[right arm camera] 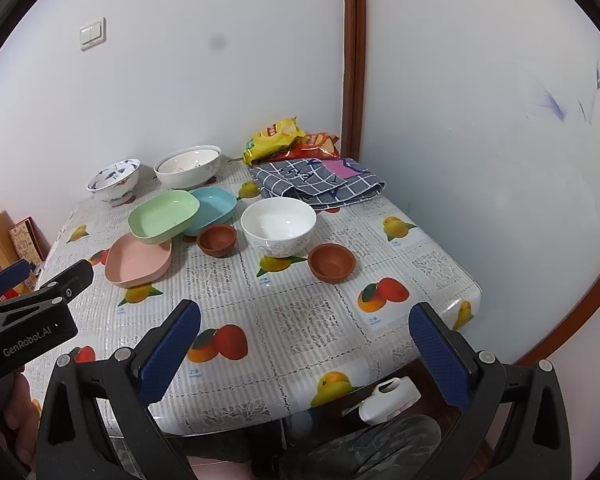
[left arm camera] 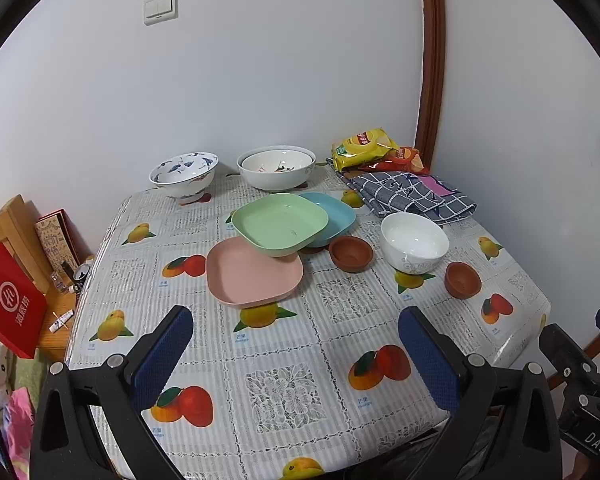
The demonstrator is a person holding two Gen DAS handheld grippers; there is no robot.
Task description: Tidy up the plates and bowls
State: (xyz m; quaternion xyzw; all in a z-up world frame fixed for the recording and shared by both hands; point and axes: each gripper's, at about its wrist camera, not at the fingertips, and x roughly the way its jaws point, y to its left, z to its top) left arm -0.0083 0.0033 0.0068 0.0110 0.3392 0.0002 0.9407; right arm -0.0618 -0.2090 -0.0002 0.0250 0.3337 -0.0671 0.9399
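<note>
While spread (both grippers (left arm camera: 296,360) (right arm camera: 304,354)), nothing.

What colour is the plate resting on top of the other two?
Light green plate, overlapping the pink and blue ones; clearest in the left wrist view.

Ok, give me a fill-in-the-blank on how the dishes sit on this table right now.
1. The green plate rests tilted on the blue plate and the ____ plate.
2. The number of small brown clay bowls on the table is ____.
3. The checked cloth lies in front of the ____ bags.
4. Both grippers' jaws are ____ and hold nothing.

Missing words: pink; two; snack; open
</note>
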